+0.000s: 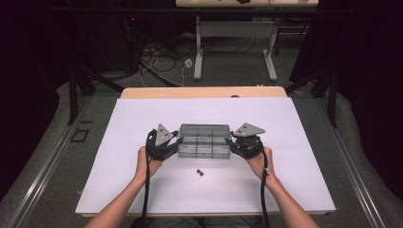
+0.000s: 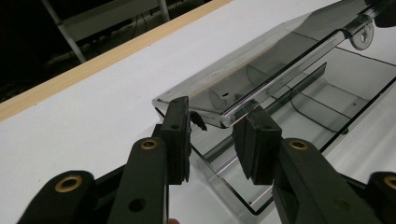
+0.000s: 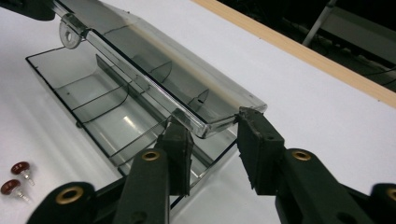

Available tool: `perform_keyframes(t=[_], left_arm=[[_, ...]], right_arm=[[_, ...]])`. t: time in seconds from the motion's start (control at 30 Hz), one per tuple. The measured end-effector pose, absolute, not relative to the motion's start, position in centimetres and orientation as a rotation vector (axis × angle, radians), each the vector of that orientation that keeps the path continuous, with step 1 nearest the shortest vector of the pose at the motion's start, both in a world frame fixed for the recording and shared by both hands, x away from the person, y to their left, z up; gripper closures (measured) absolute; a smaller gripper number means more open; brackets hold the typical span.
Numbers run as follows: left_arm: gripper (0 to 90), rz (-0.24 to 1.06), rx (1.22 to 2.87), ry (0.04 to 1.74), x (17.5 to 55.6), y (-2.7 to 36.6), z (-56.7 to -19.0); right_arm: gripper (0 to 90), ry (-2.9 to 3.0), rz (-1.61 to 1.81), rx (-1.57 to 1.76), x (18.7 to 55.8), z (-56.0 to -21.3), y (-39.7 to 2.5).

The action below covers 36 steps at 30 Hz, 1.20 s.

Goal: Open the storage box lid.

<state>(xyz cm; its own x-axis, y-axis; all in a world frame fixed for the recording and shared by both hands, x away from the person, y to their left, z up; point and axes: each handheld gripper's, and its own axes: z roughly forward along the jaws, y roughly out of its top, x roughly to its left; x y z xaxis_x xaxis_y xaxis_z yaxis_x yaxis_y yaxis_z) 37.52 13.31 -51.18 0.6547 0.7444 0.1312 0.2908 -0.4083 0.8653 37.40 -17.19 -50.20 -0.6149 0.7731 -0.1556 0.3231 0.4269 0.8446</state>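
Near edge: the forearms come in over the tabletop's (image 1: 142, 190) near edge, hands spread apart.
Pins: two small red-headed pins (image 3: 17, 179) lie on open white between the hands, just before the box; the high view gives them as dark specks.
Left gripper (image 2: 212, 140): jaws apart, straddling the lid's (image 2: 261, 60) left corner.
Right gripper (image 3: 215, 144): jaws apart around the lid's right corner.
Box (image 1: 203, 141): clear, divided, mid-tabletop, lid raised.
Far edge: wide bare margin.

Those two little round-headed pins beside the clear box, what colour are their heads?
Dark red heads on the two small pins, clearest in the right gripper view.
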Motion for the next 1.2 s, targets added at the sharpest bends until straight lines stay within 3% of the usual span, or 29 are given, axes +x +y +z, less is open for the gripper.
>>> perform_keyframes(t=[1.2], left_arm=[[67.4, 0.639, 1.956, 0.792, 37.9, 13.4, -50.1]], right_arm=[[70.1, 2.151, 1.133, 0.942, 38.8, -49.1, -17.5]])
